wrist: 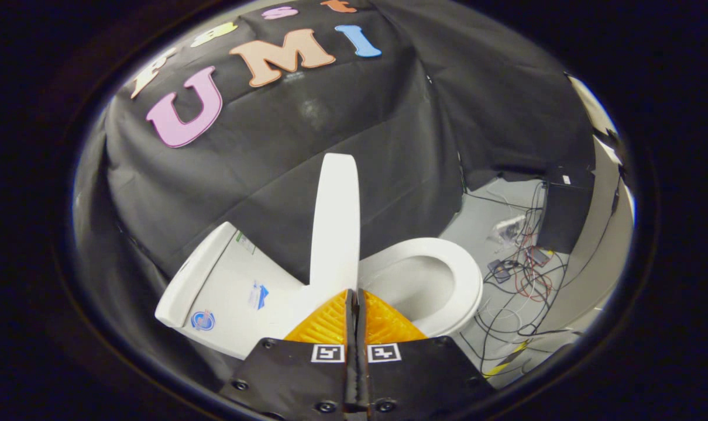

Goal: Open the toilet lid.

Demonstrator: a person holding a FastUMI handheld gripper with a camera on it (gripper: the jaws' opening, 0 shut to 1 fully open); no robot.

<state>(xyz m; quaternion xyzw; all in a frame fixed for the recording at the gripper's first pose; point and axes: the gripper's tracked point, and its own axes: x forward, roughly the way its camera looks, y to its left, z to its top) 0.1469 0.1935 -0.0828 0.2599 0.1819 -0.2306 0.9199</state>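
The white toilet lid (334, 222) stands raised and shows edge-on, rising straight ahead of my fingertips. To one side of it lies the white tank (225, 286) with stickers on it. On the other side the open seat ring (468, 280) and the bowl (415, 286) are uncovered. My gripper (354, 292) is shut, its two fingers pressed together with nothing between them. The tips sit right at the lid's near edge, close to its base; I cannot tell if they touch it.
Black cloth (307, 146) hangs behind the toilet. On the grey floor beyond the seat lie tangled cables (521, 280) and small devices, next to a black box (564, 213). A pale wall panel (608, 234) curves past them.
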